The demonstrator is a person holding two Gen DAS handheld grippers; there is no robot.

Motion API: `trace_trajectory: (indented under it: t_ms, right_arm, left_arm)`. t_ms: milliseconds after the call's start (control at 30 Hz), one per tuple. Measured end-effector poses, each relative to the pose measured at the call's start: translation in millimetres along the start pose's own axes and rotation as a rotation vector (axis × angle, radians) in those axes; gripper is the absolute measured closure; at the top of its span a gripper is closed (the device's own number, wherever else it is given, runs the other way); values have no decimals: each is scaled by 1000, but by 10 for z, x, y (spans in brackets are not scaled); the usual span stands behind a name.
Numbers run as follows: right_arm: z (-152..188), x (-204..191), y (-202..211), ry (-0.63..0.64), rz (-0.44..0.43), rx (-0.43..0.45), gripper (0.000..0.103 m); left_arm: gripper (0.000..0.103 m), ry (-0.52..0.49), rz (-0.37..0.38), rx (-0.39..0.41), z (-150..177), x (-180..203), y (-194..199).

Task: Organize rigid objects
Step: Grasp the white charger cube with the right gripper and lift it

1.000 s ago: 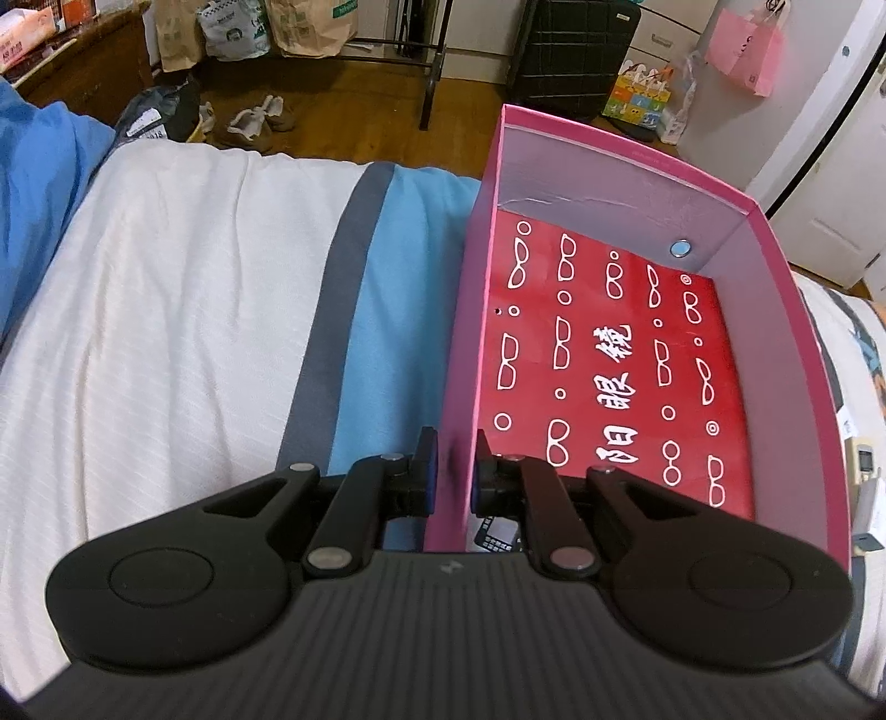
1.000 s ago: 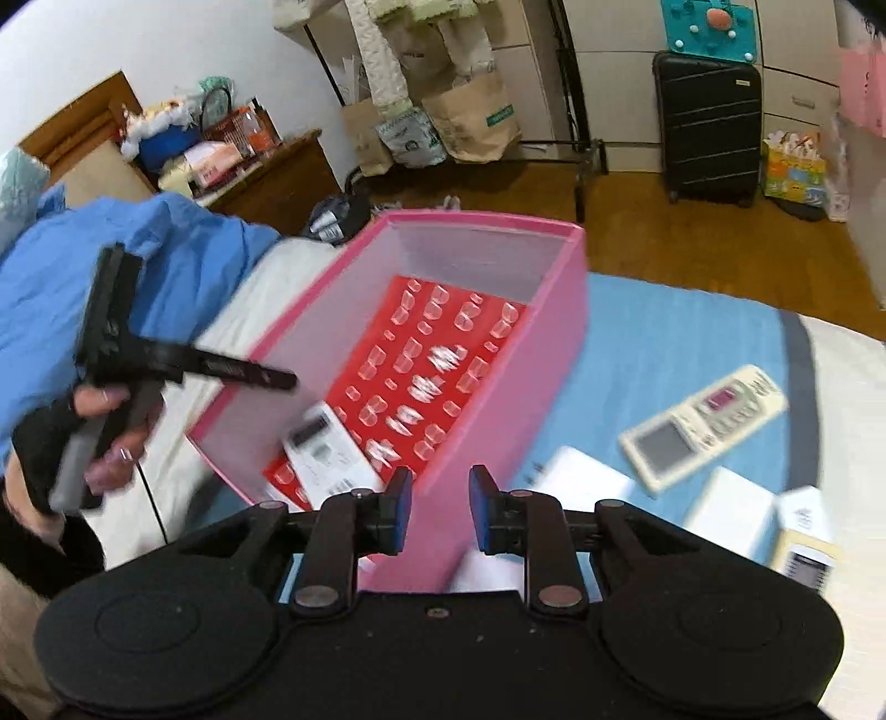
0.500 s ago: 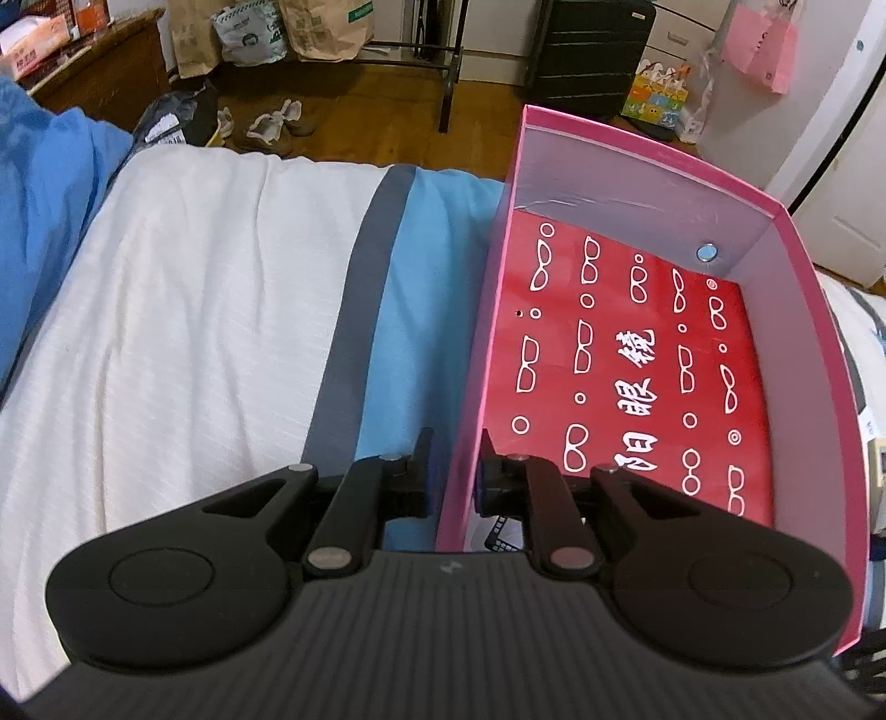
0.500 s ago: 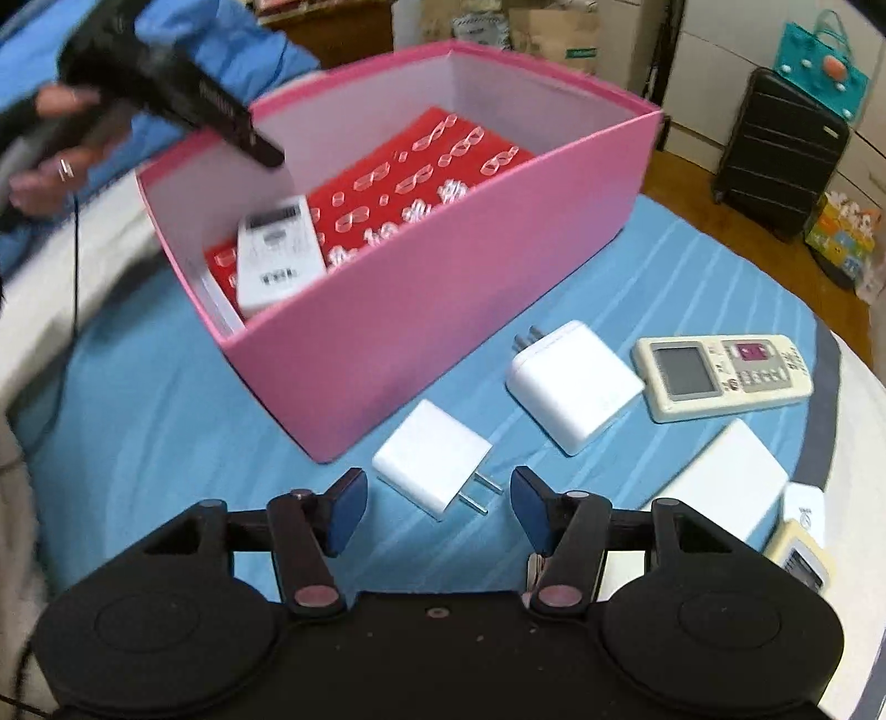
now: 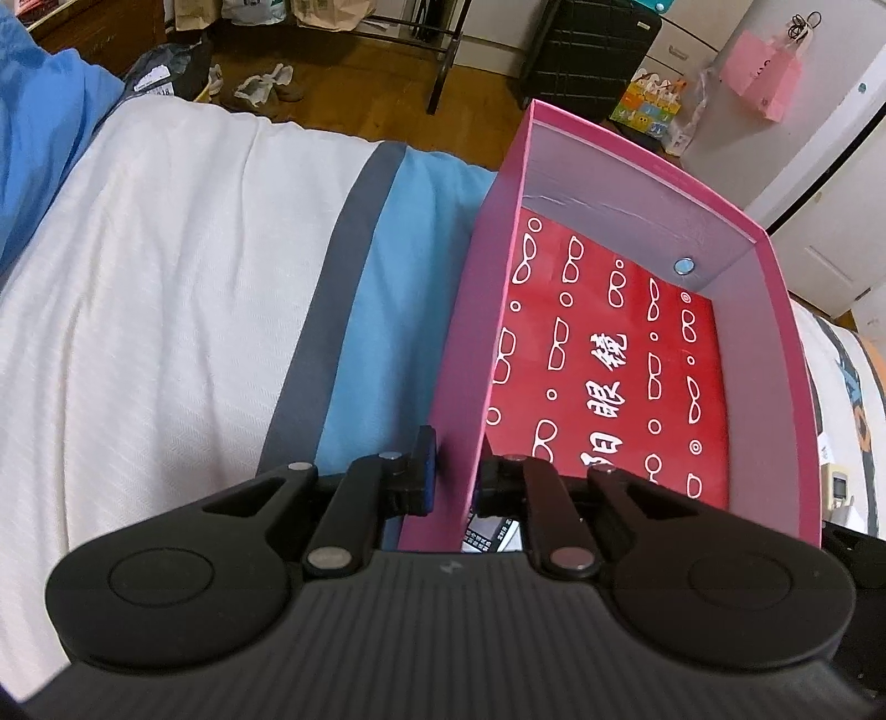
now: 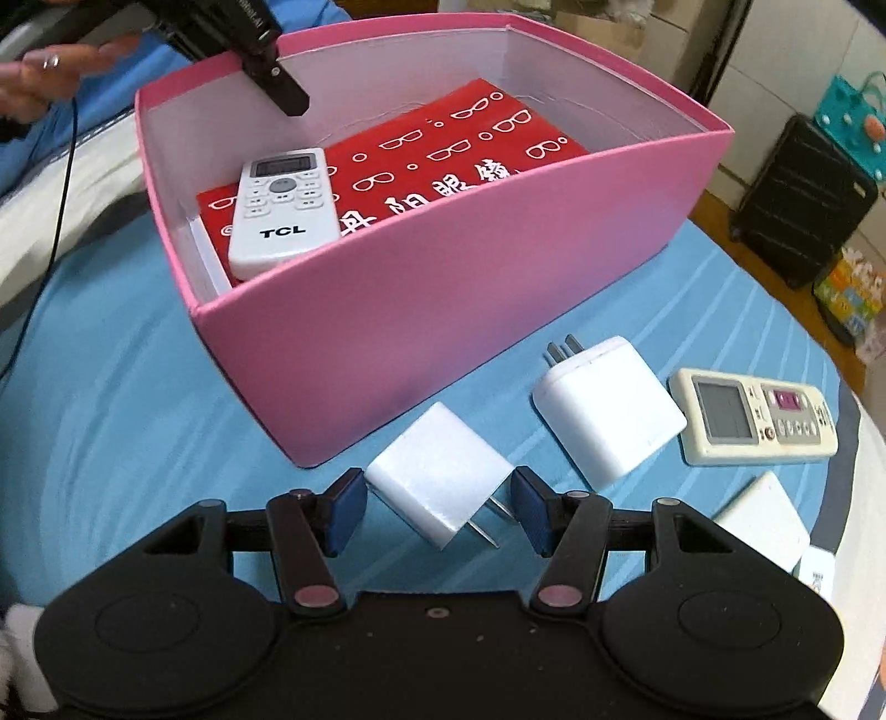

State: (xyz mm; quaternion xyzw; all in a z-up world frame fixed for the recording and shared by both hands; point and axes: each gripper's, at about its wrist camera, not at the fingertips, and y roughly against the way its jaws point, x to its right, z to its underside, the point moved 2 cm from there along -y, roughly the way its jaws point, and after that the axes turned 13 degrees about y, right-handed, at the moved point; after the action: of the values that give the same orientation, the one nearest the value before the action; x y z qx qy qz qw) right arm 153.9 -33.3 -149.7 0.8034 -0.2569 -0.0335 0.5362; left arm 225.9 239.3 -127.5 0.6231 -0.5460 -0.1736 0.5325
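A pink box stands on the bed, with a red glasses-print sheet on its floor and a white TCL remote lying at one end. My left gripper is shut on the box's side wall, one finger inside and one outside; it also shows as a black finger at the far rim. My right gripper is open, low over the blue cover. A small white charger lies between its pads, untouched. Beside it lie a larger white charger and a cream remote.
A flat white box and a labelled item lie at the right edge. A person's hand holds the left gripper, and a black cable hangs from it. The white part of the bed cover stretches left of the box; wooden floor and a suitcase lie beyond.
My right gripper has sunk toward the bed, rolled level and opened wide; the small charger now lies between its pads. The left gripper keeps its hold on the box wall.
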Motion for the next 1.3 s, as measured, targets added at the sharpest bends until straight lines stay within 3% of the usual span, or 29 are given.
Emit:
trace_trajectory:
  t_ms: [500,633,800,933,1033,1167,1300]
  right_arm:
    - [53,205,254,-135,75,-14,41]
    - [-8,294,504,-178,123,24,41]
    - [-205,479,942,-248,134,140,41]
    - [-502,510,1138,-274,67,212,41]
    - [-789,489,1090,-303,-44,221,41]
    - [-1167,477,746,-348,-189,152,41]
    - [-1438,489,207,-375,-230,59,41]
  left_arm:
    - [92,-84,-32,-4,54,120,20]
    - [92,-83,-31,-2,56,112,24]
    - [92,-100,-28,-7,89,117,30]
    - [92,-119,-20,-17,76,112,29]
    - [92,-130,3,-28,67,69,31]
    - [92,-137,14,-22,74,54,31]
    - [92,-162,-5,-4,111,97,34]
